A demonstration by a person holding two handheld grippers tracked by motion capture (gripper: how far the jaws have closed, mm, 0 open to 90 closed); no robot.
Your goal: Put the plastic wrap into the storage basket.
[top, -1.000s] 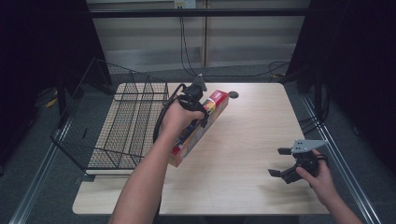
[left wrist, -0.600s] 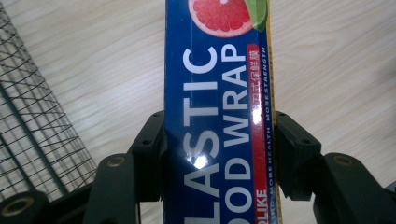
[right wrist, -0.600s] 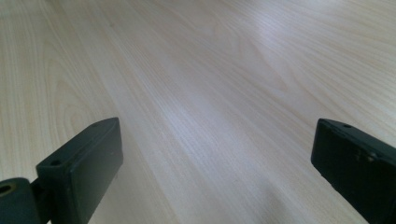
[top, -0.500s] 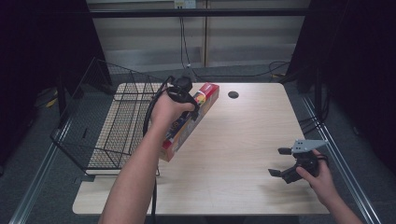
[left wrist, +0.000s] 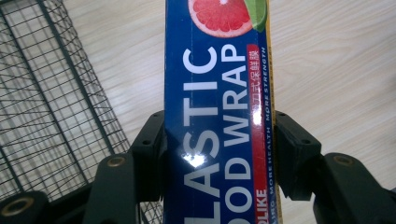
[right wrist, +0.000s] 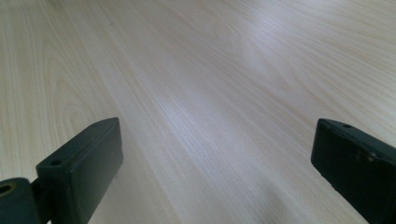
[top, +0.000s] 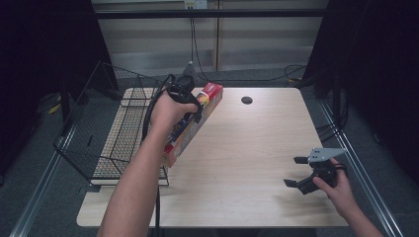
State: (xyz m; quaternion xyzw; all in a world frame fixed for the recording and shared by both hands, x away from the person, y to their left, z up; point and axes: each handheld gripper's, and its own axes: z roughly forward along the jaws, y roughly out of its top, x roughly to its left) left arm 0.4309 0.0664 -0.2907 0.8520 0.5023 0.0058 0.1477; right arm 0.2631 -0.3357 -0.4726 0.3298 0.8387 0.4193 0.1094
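At the lower right of the high view, the right gripper sits low over the tabletop in the person's right hand. Its 2 fingers are spread wide with nothing between them. In the right gripper view the fingers stand at the bottom corners of the frame, with bare pale wood between and beyond them.

Farther up and left of centre in the high view, the left hand carries the left gripper, whose fingers pinch a long box. The box is tilted, its red end toward the upper centre of the frame and its lower end near the left edge of the tabletop, above the wood. In the left gripper view the box runs up the middle of the frame, blue with white lettering reading PLASTIC FOOD WRAP, and the fingers press on both of its long sides.

Left of the box, a wire basket sits at the left of the high view, partly on the tabletop. A dark round hole lies in the tabletop at upper centre.
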